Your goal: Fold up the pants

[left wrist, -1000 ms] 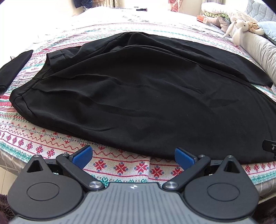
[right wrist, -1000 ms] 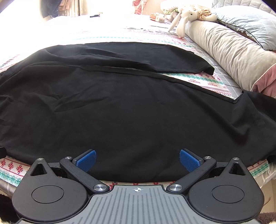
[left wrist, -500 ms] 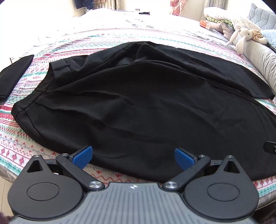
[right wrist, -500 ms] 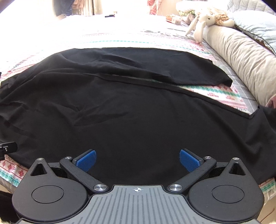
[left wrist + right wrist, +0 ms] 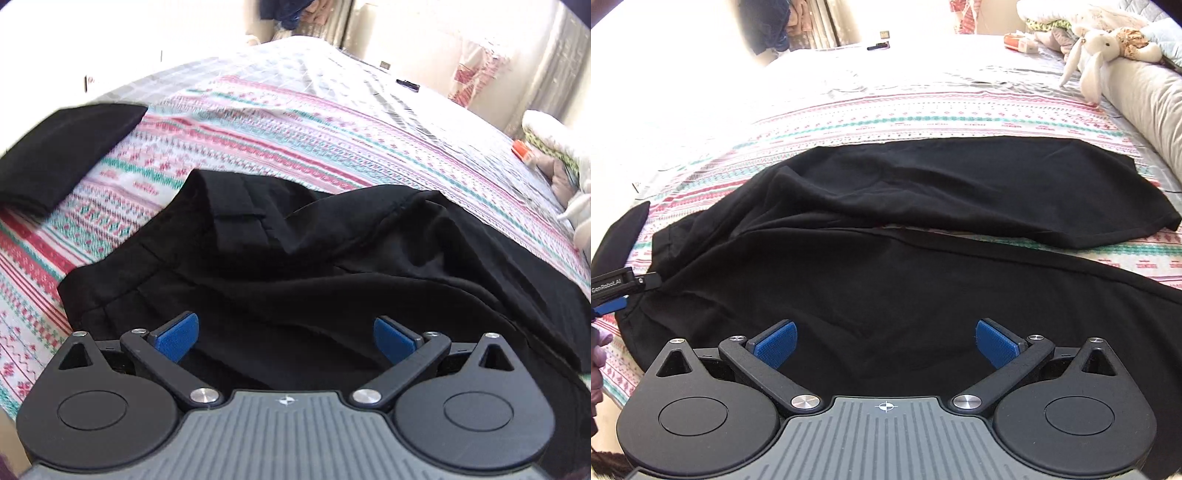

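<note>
since a second ago we pushed both grippers in from the bed edge and over the pants [image 5: 923,266]; the left view swung toward the waistband, the right one rose for a wider look.

left gripper [image 5: 286,338] has its blue pads wide apart, nothing between them, hovering over the waistband end of the pants [image 5: 295,258]. right gripper [image 5: 886,343] also spread wide and empty, over the near leg further along from the waistband. in the right view the left gripper's [image 5: 613,295] tip shows beside the waistband corner; contact with the cloth we cannot tell.

pants lie spread on the patterned bed [image 5: 923,114], black, two legs splayed in a v away from the waistband, far leg rumpled near the crotch. waistband end is bunched, one flap [image 5: 240,218] turned up.

progress, our judgement: early. no fold made yet, legs not stacked on each other. left to do: grab, bring one leg over the other, then fold lengthwise.

hard to see: near leg's cuff is cut off at the frame edge, away from the waistband. near hem of the pants is hidden under the gripper bodies. black on black hides seams and pockets. another dark cloth [image 5: 62,147] lies on the bed beyond the waistband, partly cropped; what it is we cannot tell. a plush rabbit [image 5: 1097,48] sits far from the pants.
</note>
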{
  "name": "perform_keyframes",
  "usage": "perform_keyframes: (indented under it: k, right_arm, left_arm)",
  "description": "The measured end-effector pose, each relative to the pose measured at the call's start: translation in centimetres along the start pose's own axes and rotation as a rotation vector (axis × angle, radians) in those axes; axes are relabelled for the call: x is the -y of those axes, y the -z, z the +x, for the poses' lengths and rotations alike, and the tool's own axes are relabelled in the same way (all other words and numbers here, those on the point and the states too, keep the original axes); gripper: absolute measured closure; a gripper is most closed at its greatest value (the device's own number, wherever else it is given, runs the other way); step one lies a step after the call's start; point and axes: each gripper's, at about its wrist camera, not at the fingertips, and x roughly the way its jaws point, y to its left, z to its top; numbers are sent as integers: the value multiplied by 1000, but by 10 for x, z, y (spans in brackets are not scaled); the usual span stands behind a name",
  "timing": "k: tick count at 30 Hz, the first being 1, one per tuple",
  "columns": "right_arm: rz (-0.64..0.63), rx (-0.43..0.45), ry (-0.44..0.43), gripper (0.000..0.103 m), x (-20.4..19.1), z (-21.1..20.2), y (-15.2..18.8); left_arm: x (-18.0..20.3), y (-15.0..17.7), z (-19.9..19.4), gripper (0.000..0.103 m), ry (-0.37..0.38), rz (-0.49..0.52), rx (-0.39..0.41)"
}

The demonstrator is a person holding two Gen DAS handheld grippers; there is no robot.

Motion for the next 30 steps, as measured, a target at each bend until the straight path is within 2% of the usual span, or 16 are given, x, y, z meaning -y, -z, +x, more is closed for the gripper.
perform_keyframes:
  k: [3,6,9,12,14,16,19,20,22,25,30]
  right_arm:
    - [12,-30,-61,0,-4,22,2]
    - [1,-76,-96,0,-12,41,1]
    - [-56,-55,-89,0,-26,50,-4]
    - [-106,-38,-65,0,-38,57,-8]
    - [-110,-44,-60,0,-41,64,-10]
    - [-97,-55,-51,0,-41,72,-11]
    - [-94,-77,-38,0,-42,82,-10]
    - [-102,-83,-30,0,-43,85,-9]
    - [-129,-88,-9,0,-45,90,-6]
    - [-170,-77,22,0,-46,91,-5]
    - [-183,-61,28,0,-42,90,-7]
  left_arm:
    - [-23,-12,21,0,69,-110,-35]
    - [-33,-24,32,1,91,-127,9]
    - [-43,-28,48,8,97,-153,13]
    - [-48,-27,53,11,139,-195,24]
    - [-46,-32,56,18,145,-173,40]
    - [-46,-35,58,30,141,-143,63]
    - [-53,-38,67,42,151,-150,78]
    - [-55,-40,66,45,161,-154,90]
    - [-57,-45,63,58,169,-140,129]
    - [-54,-64,59,63,168,-113,201]
    - [-45,-123,63,65,134,-62,356]
